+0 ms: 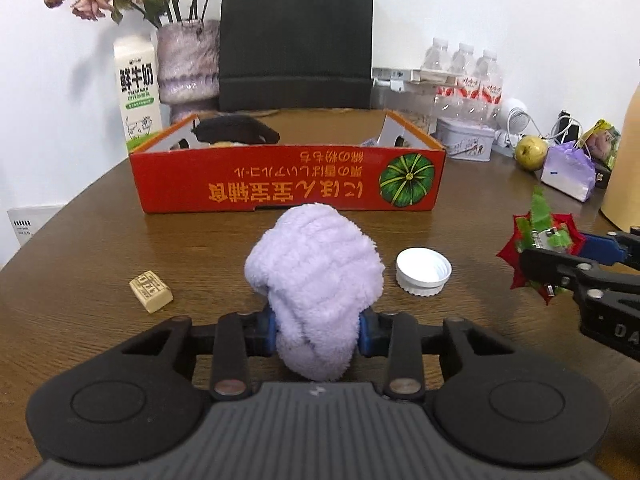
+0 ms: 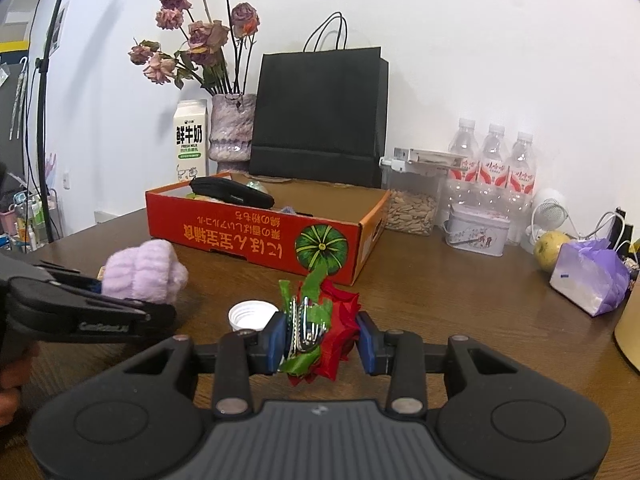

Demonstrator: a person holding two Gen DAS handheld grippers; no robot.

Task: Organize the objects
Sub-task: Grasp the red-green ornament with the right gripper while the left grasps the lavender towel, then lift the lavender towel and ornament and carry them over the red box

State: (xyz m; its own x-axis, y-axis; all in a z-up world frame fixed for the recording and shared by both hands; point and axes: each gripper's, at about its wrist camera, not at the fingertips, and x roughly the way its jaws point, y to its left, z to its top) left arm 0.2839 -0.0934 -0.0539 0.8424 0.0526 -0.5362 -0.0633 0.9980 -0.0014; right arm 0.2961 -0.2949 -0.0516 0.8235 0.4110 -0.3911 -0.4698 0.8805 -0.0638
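My left gripper (image 1: 318, 330) is shut on a fluffy lilac cloth bundle (image 1: 316, 276), its blue pads pressing both sides; the bundle (image 2: 140, 270) bulges forward toward the red cardboard box (image 1: 288, 178). My right gripper (image 2: 322, 340) is shut on a red fabric flower with green leaves and a metal clip (image 2: 320, 320), held above the brown table. In the left wrist view the right gripper (image 1: 556, 256) and its flower (image 1: 536, 240) sit at the right. The open red box (image 2: 260, 236) holds a black pouch (image 2: 232, 194) and other items. A white bottle cap (image 1: 424, 272) lies between the grippers.
A small tan eraser-like block (image 1: 151, 292) lies left of the bundle. Behind the box stand a milk carton (image 1: 136, 92), a vase of dried roses (image 1: 188, 68), a black paper bag (image 1: 296, 40), water bottles (image 2: 492, 164), a tin (image 2: 476, 232), a pear (image 2: 552, 250) and a lilac wrapped package (image 2: 588, 280).
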